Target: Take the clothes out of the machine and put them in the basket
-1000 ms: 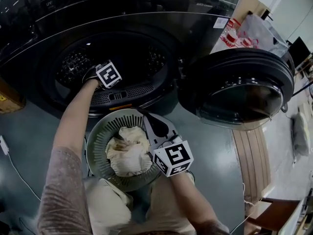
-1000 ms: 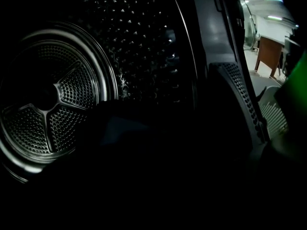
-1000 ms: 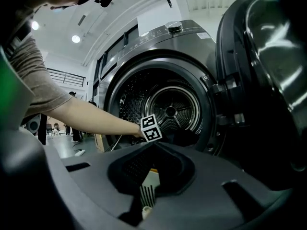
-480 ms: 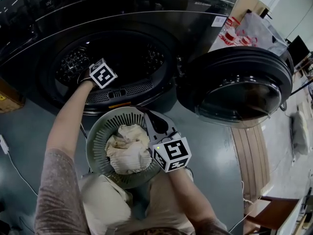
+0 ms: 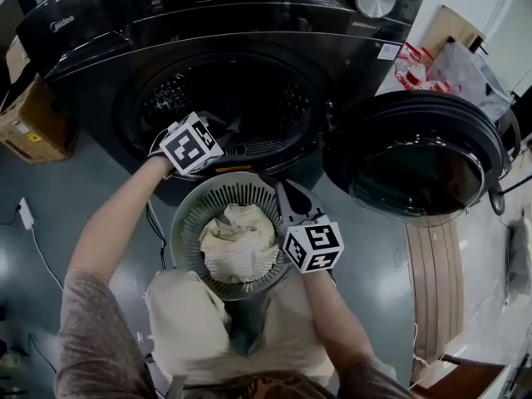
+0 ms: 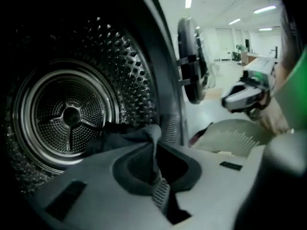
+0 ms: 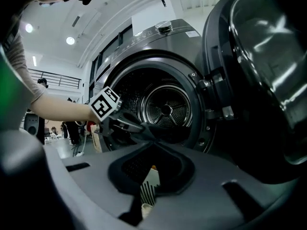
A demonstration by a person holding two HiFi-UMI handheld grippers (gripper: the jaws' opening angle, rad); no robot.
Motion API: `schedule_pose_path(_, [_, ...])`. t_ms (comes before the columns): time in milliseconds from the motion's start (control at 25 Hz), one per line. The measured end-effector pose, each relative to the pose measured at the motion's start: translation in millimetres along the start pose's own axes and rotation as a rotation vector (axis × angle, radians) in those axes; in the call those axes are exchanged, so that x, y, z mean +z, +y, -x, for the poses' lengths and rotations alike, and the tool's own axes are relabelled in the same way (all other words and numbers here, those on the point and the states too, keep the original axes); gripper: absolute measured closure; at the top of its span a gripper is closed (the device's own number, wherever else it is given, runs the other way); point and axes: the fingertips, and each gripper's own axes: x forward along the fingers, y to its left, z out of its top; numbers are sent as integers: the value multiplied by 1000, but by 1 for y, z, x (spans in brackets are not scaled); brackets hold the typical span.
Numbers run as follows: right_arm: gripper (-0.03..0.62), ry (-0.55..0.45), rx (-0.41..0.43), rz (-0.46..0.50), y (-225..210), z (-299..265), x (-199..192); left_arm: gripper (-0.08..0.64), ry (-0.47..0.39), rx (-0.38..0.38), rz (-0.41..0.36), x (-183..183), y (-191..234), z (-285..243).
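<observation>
The dark front-loading machine point(image 5: 249, 23) stands with its door point(image 5: 416, 152) swung open to the right. My left gripper point(image 5: 226, 130) is at the lower lip of the drum mouth point(image 5: 249, 90). In the left gripper view it point(image 6: 160, 190) is shut on a dark garment point(image 6: 139, 140) that trails back towards the drum point(image 6: 72, 114). Below the opening, a round slotted basket point(image 5: 187, 223) holds cream clothes point(image 5: 239, 241). My right gripper point(image 5: 281, 191) rests at the basket's right rim. In the right gripper view its jaws point(image 7: 148, 186) are shut on that pale slotted rim.
A cardboard box point(image 5: 33, 115) sits on the floor left of the machine, with a white plug and cable point(image 5: 25, 214) nearby. Plastic bags point(image 5: 453, 61) lie behind the open door. A wooden panel point(image 5: 428, 281) lies to the right. The person's legs are below the basket.
My left gripper has drawn back from inside the drum to its front lip. The head view has shifted, so the machine's top panel shows. The right gripper stays at the basket rim.
</observation>
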Motion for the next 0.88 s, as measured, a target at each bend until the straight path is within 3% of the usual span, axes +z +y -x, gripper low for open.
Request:
schedule_pose_path(160, [597, 2, 5, -3, -2, 0, -1, 540, -19, -104, -19, 12, -56, 42])
schedule_pose_path(480, [597, -1, 37, 9, 3, 0, -1, 540, -33, -401, -111, 30, -190, 102])
schedule_pose_path(720, [597, -10, 40, -2, 2, 4, 2, 540, -25, -533, -110, 40, -246, 122])
schedule_pose_path(880, [597, -17, 44, -12, 2, 4, 3, 540, -13, -541, -122, 37, -252, 117])
